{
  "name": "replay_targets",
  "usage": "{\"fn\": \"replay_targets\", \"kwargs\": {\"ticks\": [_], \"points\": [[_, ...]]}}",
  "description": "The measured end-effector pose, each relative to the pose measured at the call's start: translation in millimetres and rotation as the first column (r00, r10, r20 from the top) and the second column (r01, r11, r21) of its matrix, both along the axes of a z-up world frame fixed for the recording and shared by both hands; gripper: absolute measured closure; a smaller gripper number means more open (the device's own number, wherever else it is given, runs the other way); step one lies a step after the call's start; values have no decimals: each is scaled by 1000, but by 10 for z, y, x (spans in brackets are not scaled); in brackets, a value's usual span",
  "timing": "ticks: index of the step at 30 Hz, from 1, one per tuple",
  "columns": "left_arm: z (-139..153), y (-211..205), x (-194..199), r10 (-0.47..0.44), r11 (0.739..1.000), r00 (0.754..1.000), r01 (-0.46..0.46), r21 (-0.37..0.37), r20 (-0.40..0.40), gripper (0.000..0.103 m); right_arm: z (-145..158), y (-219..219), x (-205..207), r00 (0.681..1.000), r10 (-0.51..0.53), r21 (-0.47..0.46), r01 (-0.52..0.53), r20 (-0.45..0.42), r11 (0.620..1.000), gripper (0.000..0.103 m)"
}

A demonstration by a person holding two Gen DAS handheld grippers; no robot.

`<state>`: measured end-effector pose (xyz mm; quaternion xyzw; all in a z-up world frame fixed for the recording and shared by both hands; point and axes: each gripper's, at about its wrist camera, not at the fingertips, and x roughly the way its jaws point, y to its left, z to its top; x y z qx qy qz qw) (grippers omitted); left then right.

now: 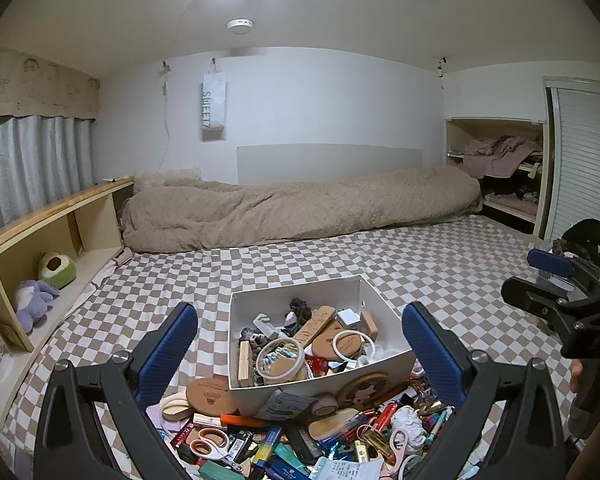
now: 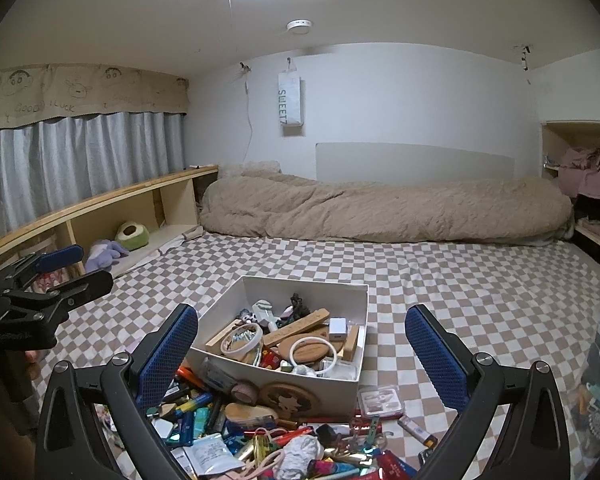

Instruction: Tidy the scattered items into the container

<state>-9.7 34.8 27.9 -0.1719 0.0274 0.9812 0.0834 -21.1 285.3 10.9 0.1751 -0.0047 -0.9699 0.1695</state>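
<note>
Hovering open, two tongs [image 1: 300, 354] [image 2: 302, 354] face one white box [image 1: 374, 298].

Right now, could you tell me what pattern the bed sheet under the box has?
A brown-and-white checkerboard sheet, clearest in the right wrist view.

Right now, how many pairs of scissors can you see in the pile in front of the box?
2. One pair with orange handles lies left in the pile; one with pale pink handles lies right, beside the crumpled white wad. More may be buried.
</note>
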Motion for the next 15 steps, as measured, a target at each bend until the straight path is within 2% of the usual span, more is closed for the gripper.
{"fn": "replay_targets", "kwargs": {"ticks": [15], "points": [[-10, -40, -11, 26, 999, 1000, -26, 21, -13, 0, -20, -6, -17, 1000, -2, -5, 2, 15, 1000, 0]]}}
